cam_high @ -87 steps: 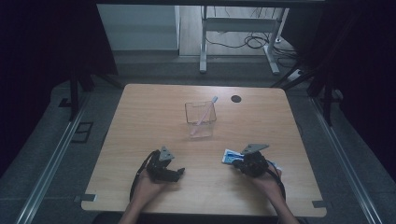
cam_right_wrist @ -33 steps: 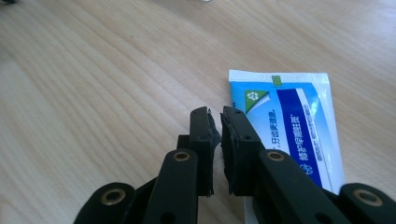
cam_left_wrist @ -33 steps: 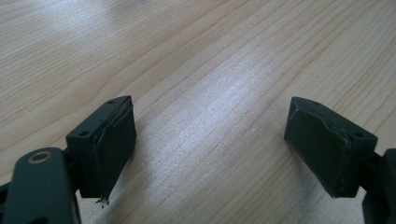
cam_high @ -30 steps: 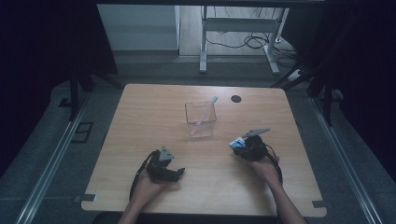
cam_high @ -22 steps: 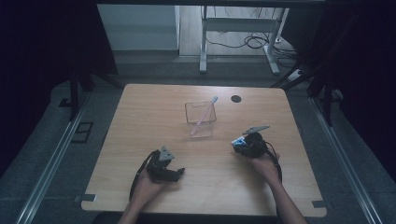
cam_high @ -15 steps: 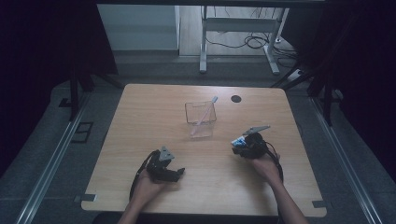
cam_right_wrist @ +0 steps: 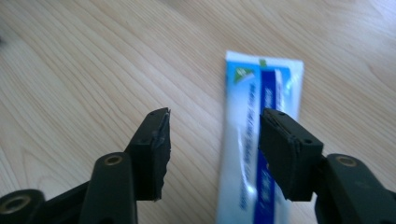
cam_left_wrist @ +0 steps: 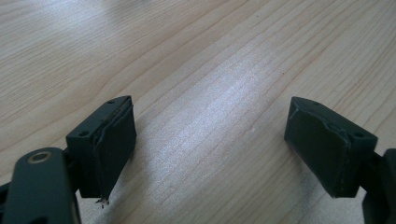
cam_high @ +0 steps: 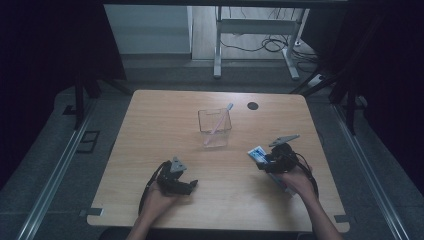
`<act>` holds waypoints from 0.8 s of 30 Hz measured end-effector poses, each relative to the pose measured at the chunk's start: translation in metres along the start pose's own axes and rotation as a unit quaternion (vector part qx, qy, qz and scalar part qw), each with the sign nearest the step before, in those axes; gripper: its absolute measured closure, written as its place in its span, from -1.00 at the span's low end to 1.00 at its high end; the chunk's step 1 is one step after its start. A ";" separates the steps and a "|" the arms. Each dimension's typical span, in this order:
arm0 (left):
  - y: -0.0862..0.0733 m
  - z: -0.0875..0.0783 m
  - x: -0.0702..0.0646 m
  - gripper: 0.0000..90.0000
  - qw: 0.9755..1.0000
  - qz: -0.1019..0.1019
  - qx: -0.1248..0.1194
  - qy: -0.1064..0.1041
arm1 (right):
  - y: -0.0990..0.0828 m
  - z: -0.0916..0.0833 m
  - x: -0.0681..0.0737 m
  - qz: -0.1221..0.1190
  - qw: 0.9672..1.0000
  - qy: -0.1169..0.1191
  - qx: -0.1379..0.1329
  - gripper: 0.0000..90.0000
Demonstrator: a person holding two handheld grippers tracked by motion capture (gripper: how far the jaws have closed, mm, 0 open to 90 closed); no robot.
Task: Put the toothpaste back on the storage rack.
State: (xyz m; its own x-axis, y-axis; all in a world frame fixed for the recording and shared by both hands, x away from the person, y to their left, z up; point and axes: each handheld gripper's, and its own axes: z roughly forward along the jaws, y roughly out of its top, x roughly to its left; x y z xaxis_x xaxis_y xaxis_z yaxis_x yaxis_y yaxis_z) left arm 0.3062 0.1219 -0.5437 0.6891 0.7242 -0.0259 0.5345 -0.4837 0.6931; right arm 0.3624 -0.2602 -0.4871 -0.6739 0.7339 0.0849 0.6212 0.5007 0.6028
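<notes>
Because the toothpaste tube (cam_high: 258,154) lies flat on the worktop (cam_high: 165,115) with no pad pressing it, the right tongs (cam_high: 266,163) look to have let it go; their jaws have just been opening. From the high view the tube's flat end pokes out on the side of the right tongs that faces the clear plastic box (cam_high: 214,122), well apart from that box. Standing upright near the worktop's middle, the box holds one thing, a slim toothbrush (cam_high: 218,124) leaning against its far rim with one end above the edge. I judge the tube is meant to join it there, and it is not yet inside. A small dark disc (cam_high: 252,106) lies beyond the box. Nearer the person than the box, and to its left, the left tongs (cam_high: 185,186) rest low on the wood, probably waiting.

Along the left tongs' (cam_left_wrist: 210,154) own view, both pads stand wide apart over bare wood grain, nothing between them.

Along the right tongs' (cam_right_wrist: 212,149) own view, the jaws are parted about halfway. A blue and white tube (cam_right_wrist: 254,135) lies lengthwise on the wood beneath them, partly behind the right-hand jaw, its crimped end pointing away; no pad presses on it.
</notes>
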 end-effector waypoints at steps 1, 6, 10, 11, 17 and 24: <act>0.000 0.000 0.000 -0.63 1.000 0.000 0.000 0.000 | -0.002 -0.001 -0.002 0.000 1.000 -0.001 0.002 -0.09; 0.000 0.000 0.000 -0.63 1.000 0.000 0.000 0.000 | -0.012 -0.006 -0.010 0.008 1.000 -0.009 0.016 -0.13; 0.000 0.000 0.000 -0.63 1.000 0.000 0.000 0.000 | -0.017 -0.009 -0.015 0.013 0.999 -0.012 0.028 -0.14; 0.000 0.000 0.000 -0.63 1.000 0.000 0.000 0.000 | -0.017 -0.010 -0.015 0.015 0.999 -0.014 0.032 -0.14; 0.000 0.000 0.000 -0.63 1.000 0.000 0.000 0.000 | -0.020 -0.010 -0.016 0.017 0.998 -0.012 0.053 -0.13; 0.000 0.000 0.000 -0.63 1.000 0.000 0.000 0.000 | -0.022 -0.001 -0.016 0.025 0.996 -0.015 0.088 -0.06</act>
State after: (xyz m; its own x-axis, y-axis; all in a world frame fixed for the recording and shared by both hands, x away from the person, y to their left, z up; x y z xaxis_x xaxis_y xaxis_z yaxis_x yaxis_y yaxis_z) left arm 0.3062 0.1219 -0.5436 0.6891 0.7242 -0.0259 0.5345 -0.4839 0.6929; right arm 0.3592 -0.2832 -0.5006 -0.6295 0.7721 0.0867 0.7163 0.5334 0.4499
